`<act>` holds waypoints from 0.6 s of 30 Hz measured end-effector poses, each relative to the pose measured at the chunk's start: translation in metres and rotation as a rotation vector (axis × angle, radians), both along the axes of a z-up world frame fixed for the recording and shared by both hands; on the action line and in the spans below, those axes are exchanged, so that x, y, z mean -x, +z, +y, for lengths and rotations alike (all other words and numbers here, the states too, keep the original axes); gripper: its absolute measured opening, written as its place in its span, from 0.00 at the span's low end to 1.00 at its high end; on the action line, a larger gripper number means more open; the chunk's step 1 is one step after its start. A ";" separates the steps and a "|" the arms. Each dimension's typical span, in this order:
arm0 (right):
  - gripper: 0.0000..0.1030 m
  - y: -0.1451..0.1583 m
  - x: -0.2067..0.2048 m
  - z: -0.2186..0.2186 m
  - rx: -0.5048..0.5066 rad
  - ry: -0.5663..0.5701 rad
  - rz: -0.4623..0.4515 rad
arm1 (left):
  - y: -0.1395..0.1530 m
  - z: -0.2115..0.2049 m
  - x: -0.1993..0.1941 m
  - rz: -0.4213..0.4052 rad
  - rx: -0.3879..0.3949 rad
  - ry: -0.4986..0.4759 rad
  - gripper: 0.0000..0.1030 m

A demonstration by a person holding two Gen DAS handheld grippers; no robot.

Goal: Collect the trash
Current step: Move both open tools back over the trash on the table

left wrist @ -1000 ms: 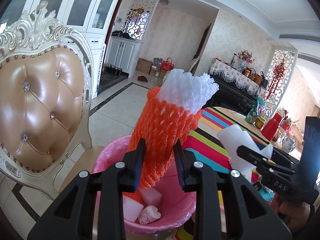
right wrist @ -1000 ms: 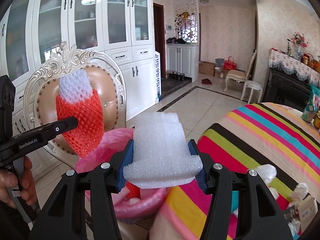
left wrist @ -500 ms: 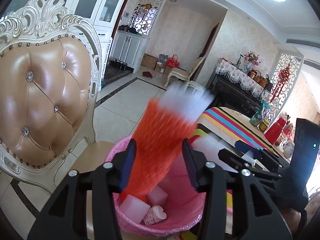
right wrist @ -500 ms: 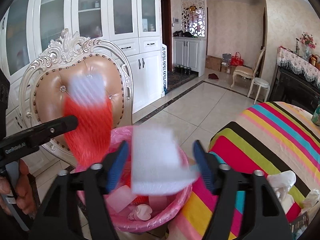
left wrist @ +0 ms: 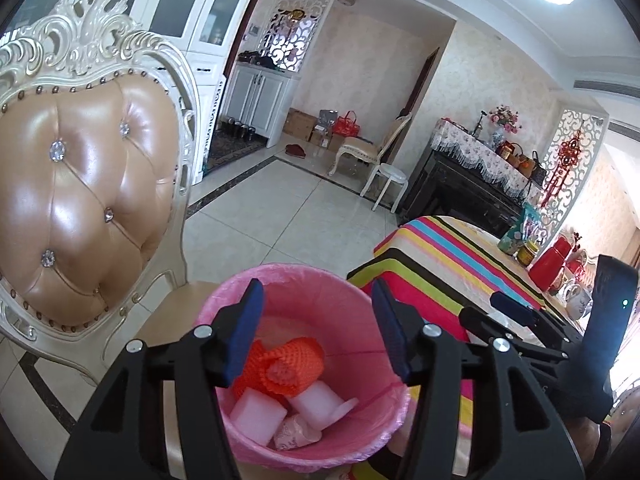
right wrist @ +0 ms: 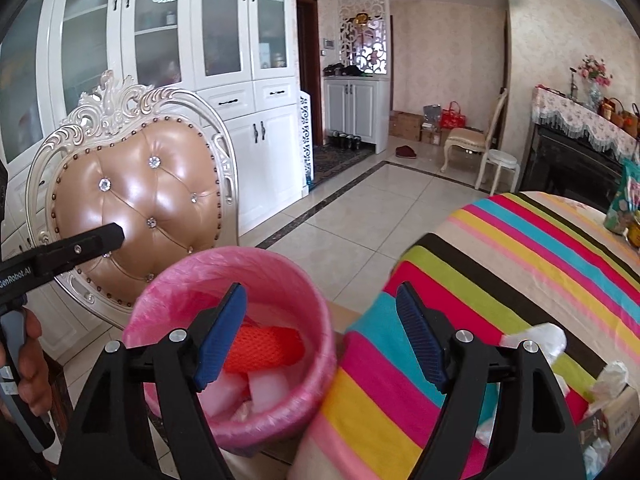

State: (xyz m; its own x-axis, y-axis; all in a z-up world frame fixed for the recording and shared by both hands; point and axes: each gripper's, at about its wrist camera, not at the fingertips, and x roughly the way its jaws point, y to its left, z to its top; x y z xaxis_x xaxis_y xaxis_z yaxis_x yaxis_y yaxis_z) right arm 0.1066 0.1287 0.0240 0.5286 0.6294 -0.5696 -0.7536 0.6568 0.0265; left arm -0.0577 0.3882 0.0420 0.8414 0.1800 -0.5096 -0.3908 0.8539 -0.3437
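— Where do your fingers stand?

— Both pairs have just been opening and are released, nothing between them. My left fingers hang over the pink bin; my right fingers straddle its rim on the side toward the tabletop.

— And the trash?

— The orange foam net lies inside the bin, on top of the white foam blocks, its long axis roughly across my left fingers. That lot looks done.

— What next?

— More scraps, I judge: crumpled white paper and plastic at the tabletop's near edge, down by my right fingers' right side, with a small carton beside it. It lies away from the bin, to the right, so my right hand is the nearer; the left would have to cross over the bin.
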 end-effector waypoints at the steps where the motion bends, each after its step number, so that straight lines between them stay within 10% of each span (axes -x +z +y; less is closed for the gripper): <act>1: 0.71 0.000 -0.001 -0.006 -0.001 -0.005 -0.001 | 0.001 -0.003 -0.001 0.000 -0.007 -0.005 0.52; 18: 0.75 0.010 -0.021 -0.128 -0.025 -0.179 -0.045 | 0.008 -0.095 -0.051 -0.015 -0.023 -0.152 0.52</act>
